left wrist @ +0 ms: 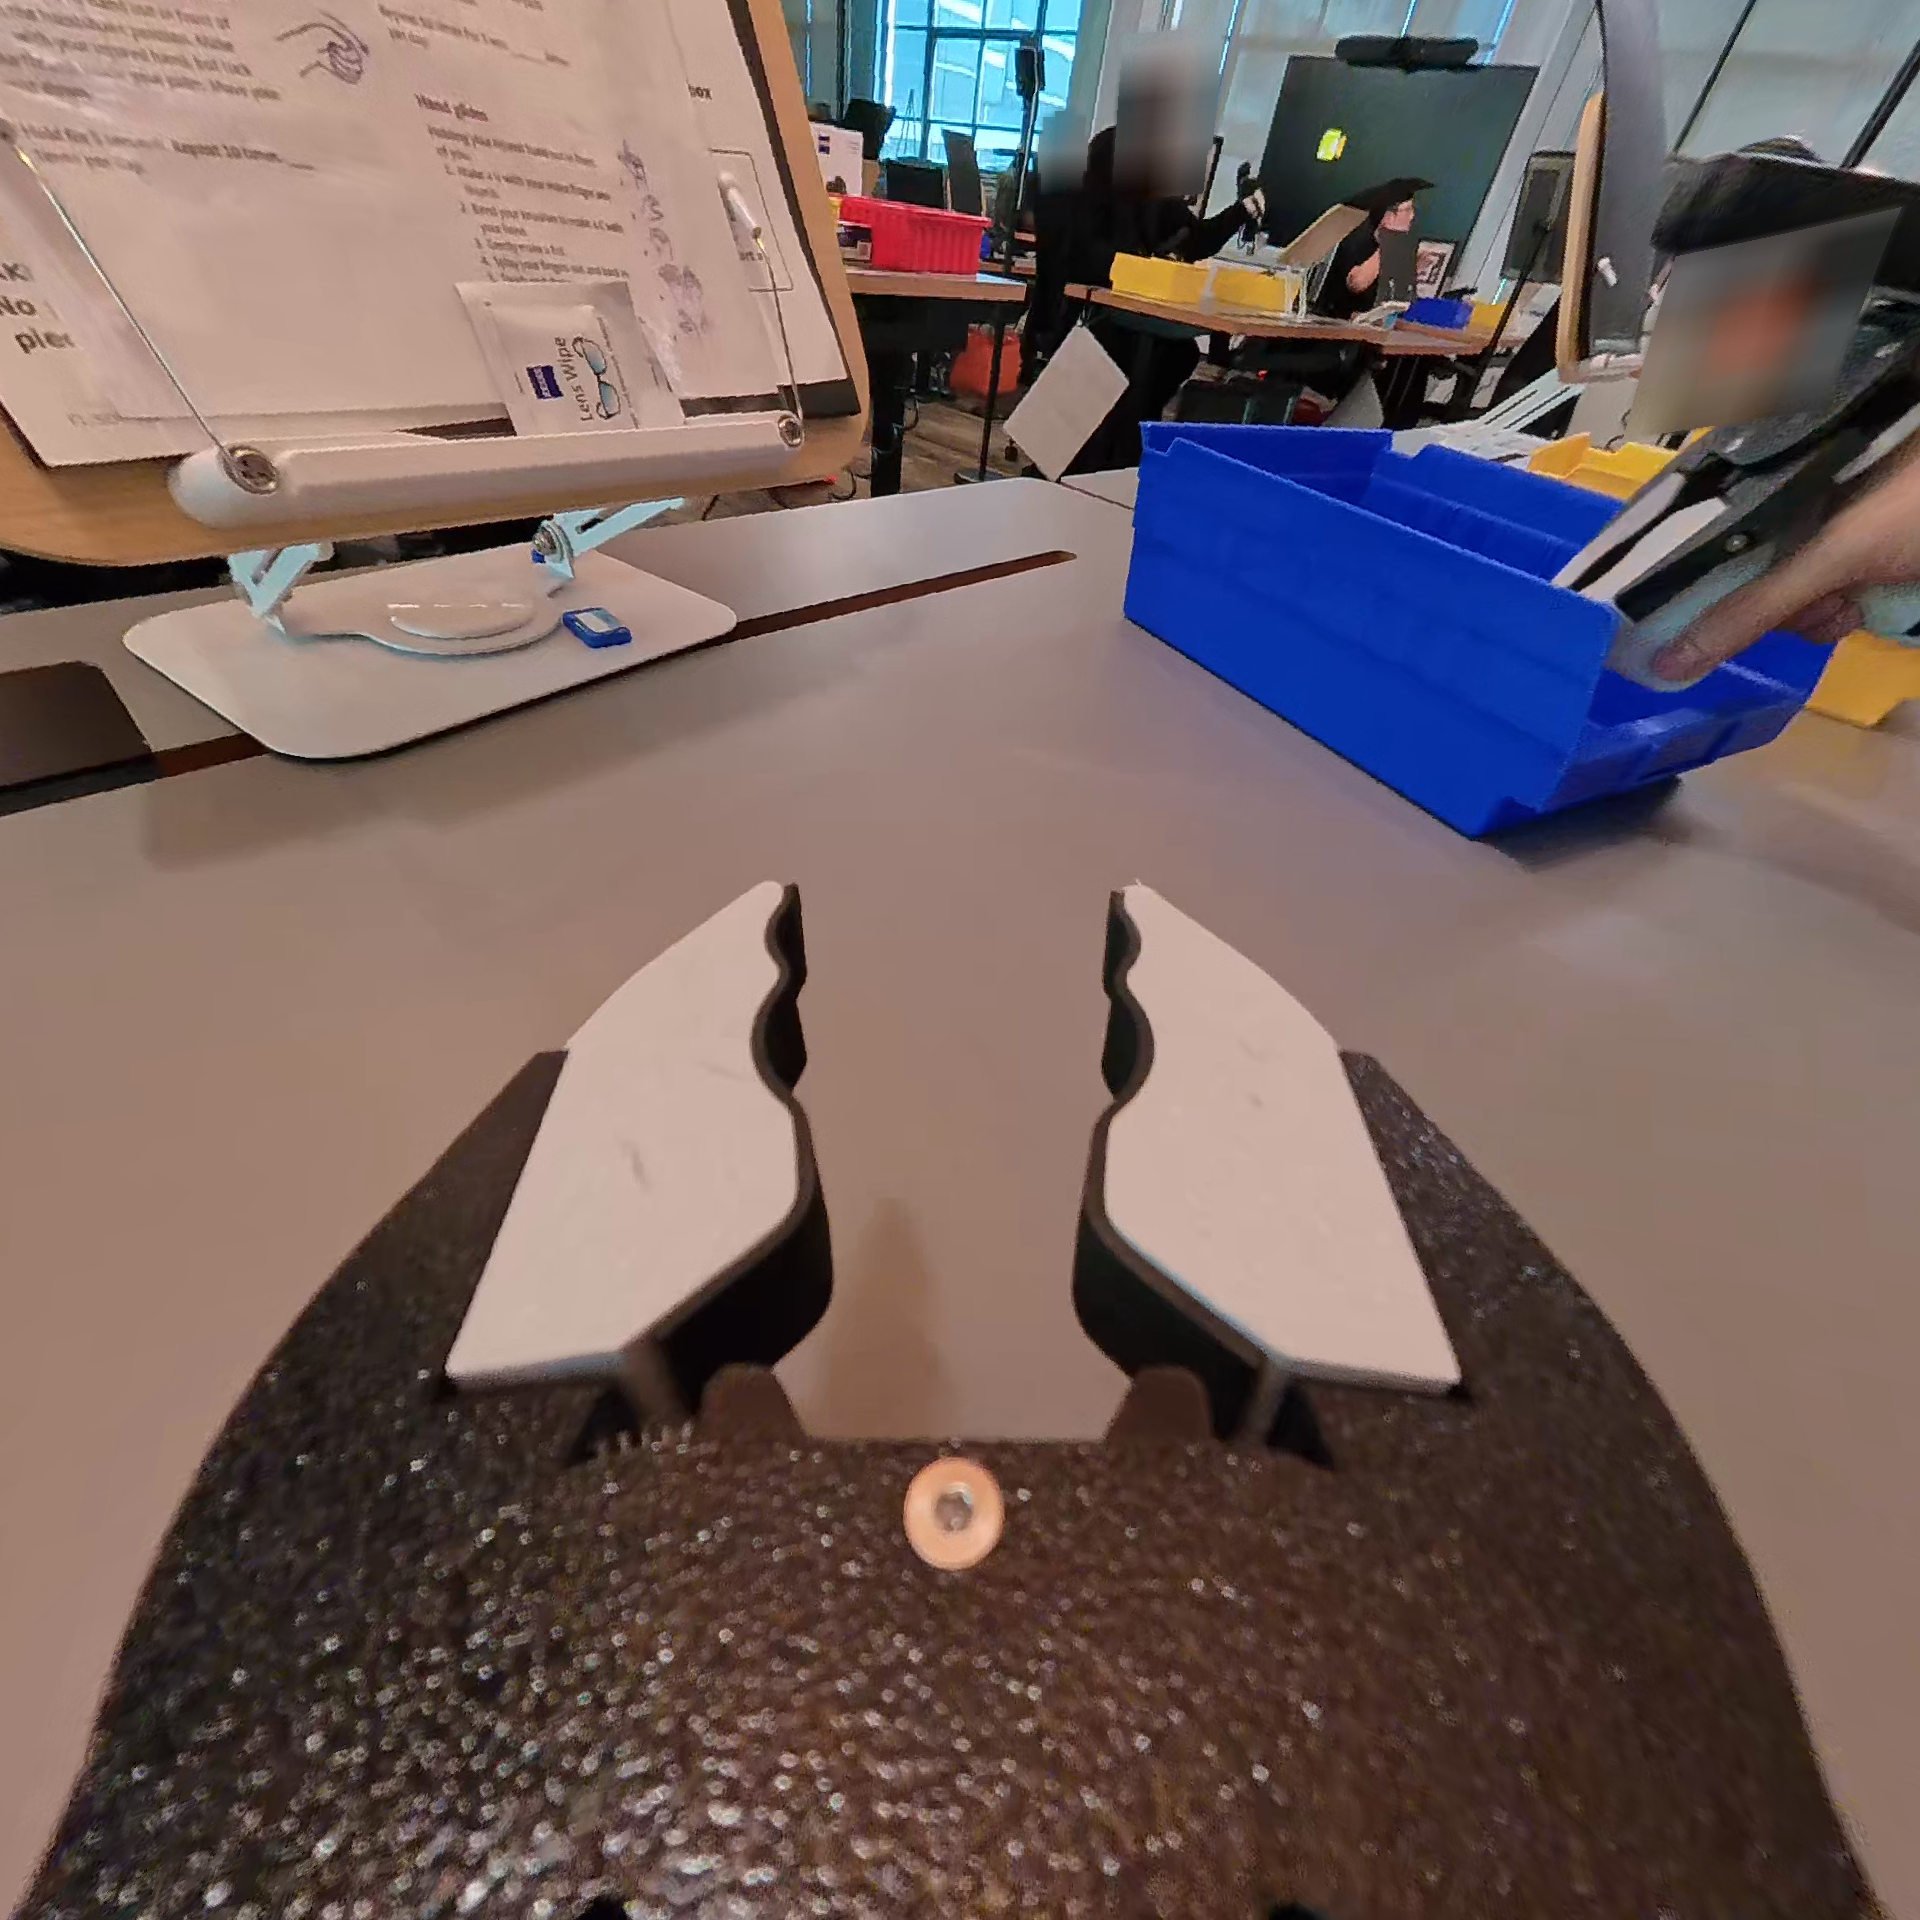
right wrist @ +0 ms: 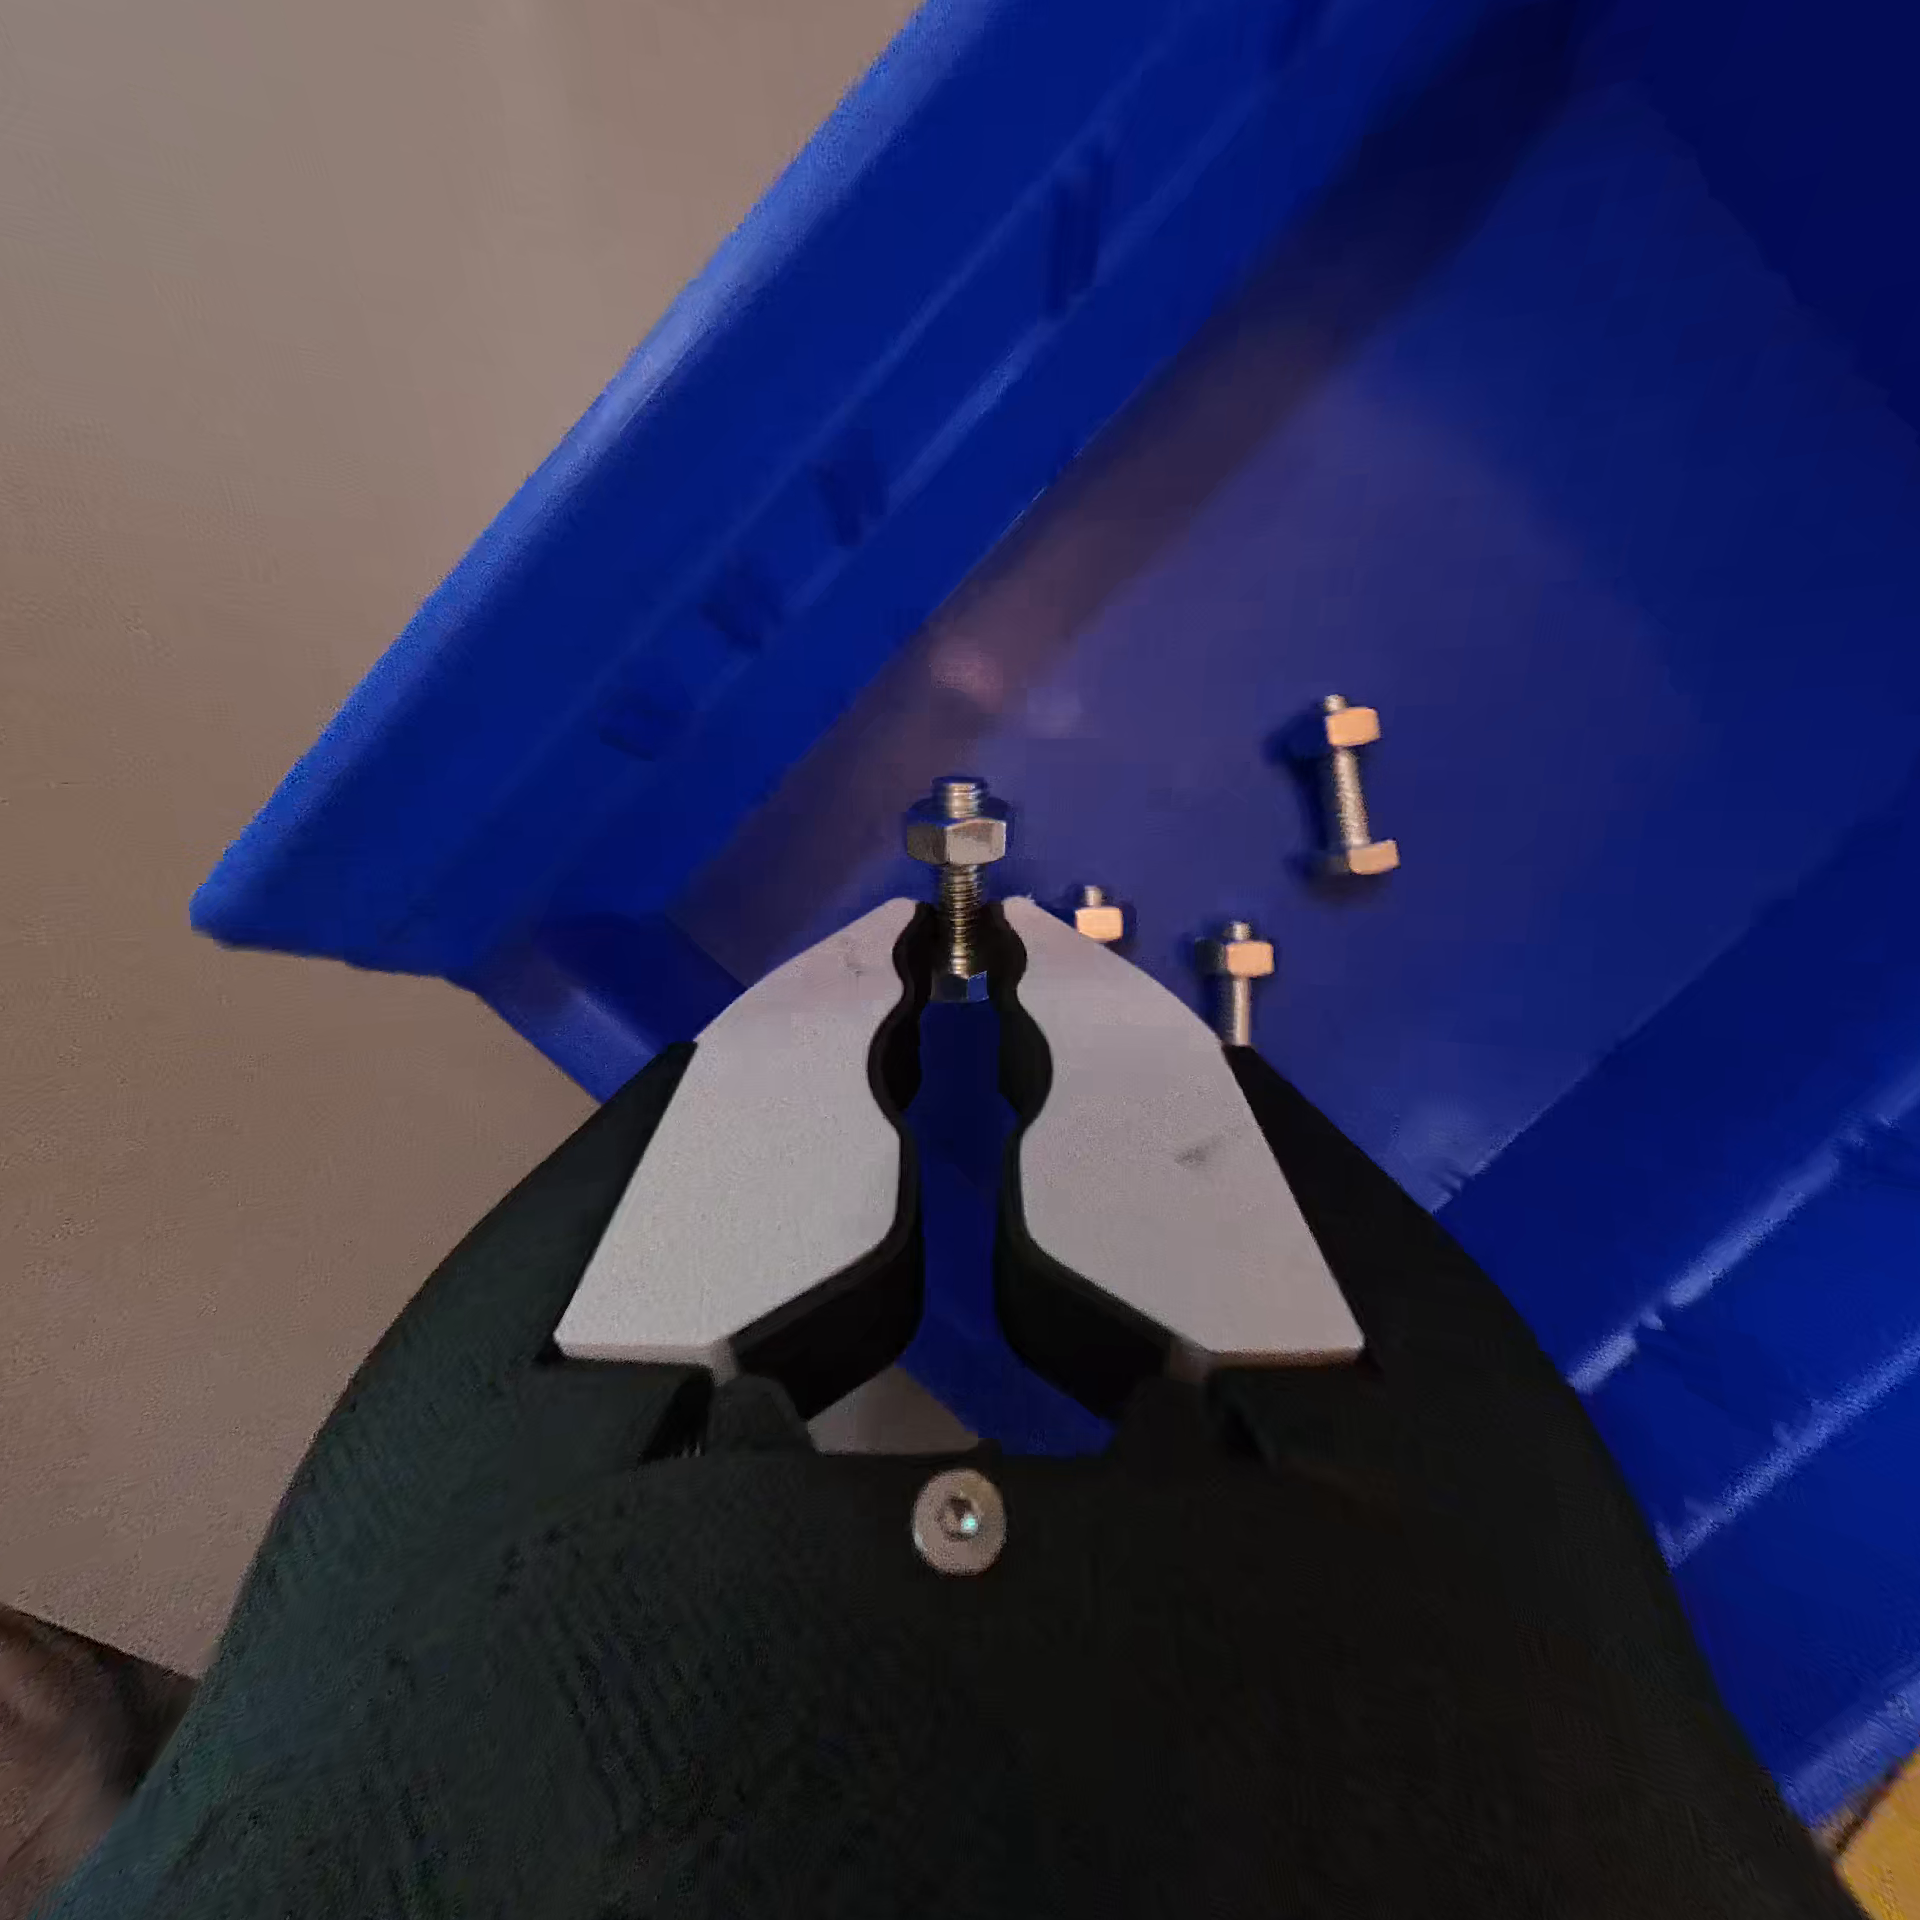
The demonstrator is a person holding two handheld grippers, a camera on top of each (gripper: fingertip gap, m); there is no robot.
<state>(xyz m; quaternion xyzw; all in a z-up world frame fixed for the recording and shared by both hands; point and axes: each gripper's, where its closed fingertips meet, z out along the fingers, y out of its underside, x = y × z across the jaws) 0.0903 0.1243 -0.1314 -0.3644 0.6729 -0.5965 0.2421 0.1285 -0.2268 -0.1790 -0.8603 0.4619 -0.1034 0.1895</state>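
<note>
In the right wrist view my right gripper [right wrist: 958, 935] is shut on a steel bolt [right wrist: 958, 894] with a hex nut threaded near its far end. The pads grip the bolt at its head, inside the blue bin [right wrist: 1558, 520]. Three more bolts with nuts lie on the bin floor: one [right wrist: 1348, 790] to the right and two [right wrist: 1099, 918] [right wrist: 1234, 971] close beside my right fingertip. In the left wrist view my left gripper [left wrist: 956, 904] is open and empty above the grey table [left wrist: 935, 748]. The right gripper [left wrist: 1621, 582] shows far right, reaching into the blue bin [left wrist: 1351, 613].
A document stand [left wrist: 416, 623] with papers stands at the back left of the table. Yellow bins [left wrist: 1870, 675] sit behind the blue bin. People sit at desks with red and yellow bins in the background. The tips of one gripper are about 35 cm away from the tips of the other.
</note>
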